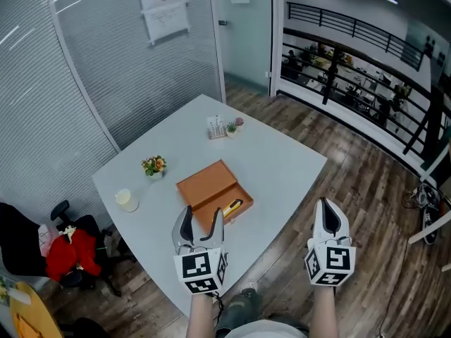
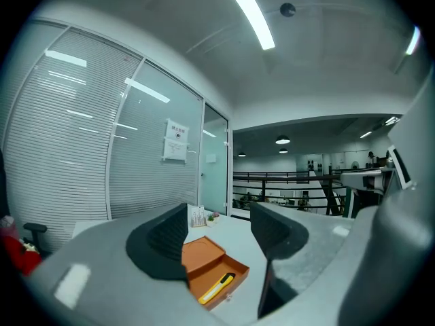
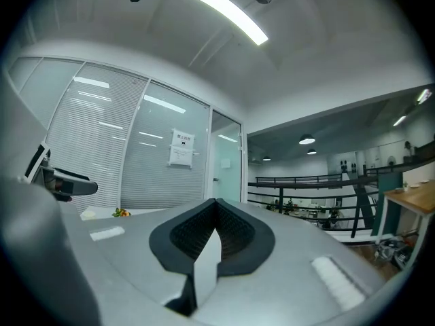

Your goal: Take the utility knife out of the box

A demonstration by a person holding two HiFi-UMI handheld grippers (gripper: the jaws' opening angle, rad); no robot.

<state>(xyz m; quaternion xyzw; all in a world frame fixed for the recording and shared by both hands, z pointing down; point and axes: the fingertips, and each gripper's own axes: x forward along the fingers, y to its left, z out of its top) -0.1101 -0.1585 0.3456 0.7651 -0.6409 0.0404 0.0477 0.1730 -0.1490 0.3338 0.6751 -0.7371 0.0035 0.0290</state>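
Note:
An orange box lies open on the white table, its lid folded back to the far left. A yellow utility knife rests in the box's tray, also seen in the left gripper view as the knife inside the box. My left gripper hovers open just in front of the box, nothing between its jaws. My right gripper is shut and empty, held off the table's right edge over the floor; its pads meet.
On the table stand a small flower pot, a white cup, a card holder and a tiny plant. An office chair with red cloth sits at the left. Wooden floor lies to the right.

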